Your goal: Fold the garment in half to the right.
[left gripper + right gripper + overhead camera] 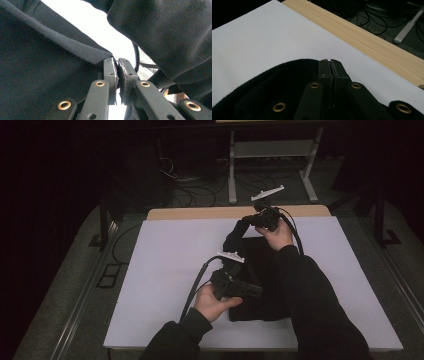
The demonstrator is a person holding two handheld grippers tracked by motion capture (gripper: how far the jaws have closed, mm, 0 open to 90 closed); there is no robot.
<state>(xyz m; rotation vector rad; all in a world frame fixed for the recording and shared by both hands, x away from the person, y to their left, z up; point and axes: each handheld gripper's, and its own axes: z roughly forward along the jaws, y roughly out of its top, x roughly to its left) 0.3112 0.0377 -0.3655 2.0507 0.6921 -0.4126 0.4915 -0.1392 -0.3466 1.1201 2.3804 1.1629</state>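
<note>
While both tools are clamped on the black cloth [260, 270], left tool [117, 75] at its near edge, right tool [331, 70] at its far fold, folding looks half done on the desk [165, 265].
</note>
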